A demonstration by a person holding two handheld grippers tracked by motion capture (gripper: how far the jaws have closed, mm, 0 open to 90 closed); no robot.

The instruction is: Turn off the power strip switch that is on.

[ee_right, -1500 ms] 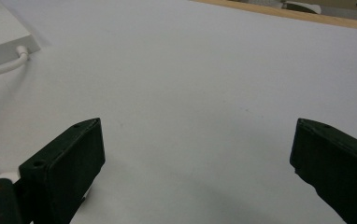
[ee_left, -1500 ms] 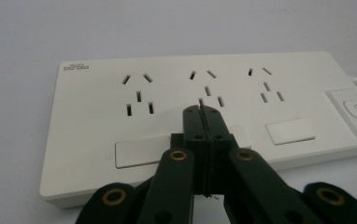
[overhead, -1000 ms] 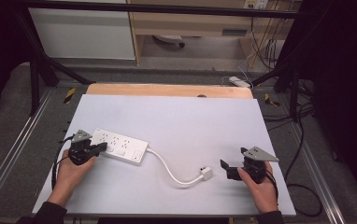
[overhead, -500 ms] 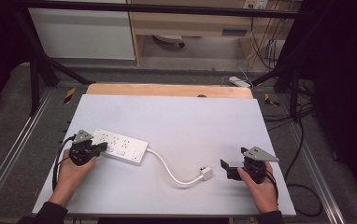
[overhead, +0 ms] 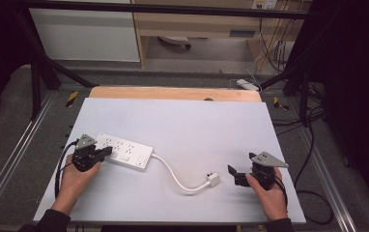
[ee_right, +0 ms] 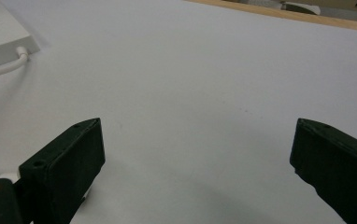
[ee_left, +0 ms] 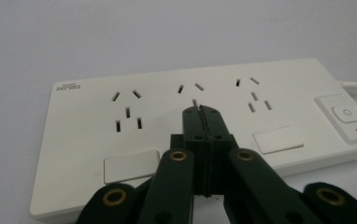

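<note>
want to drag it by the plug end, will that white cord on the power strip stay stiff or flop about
The thin white cord lies in a loose S-curve on the white table, so it probably flops and bends rather than pushes. The small white plug looks light and may trail freely. The flat white plastic power strip sits broad and low, so it likely slides, not tips.

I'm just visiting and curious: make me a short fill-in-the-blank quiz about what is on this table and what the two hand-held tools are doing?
1. The left gripper has its fingers ____ over the power strip.
2. The right gripper has its fingers ____.
3. The power strip has ____ groups of sockets.
4. The plug lies on the table between the power strip and the ____ gripper.

Missing words: shut; open; three; right
</note>
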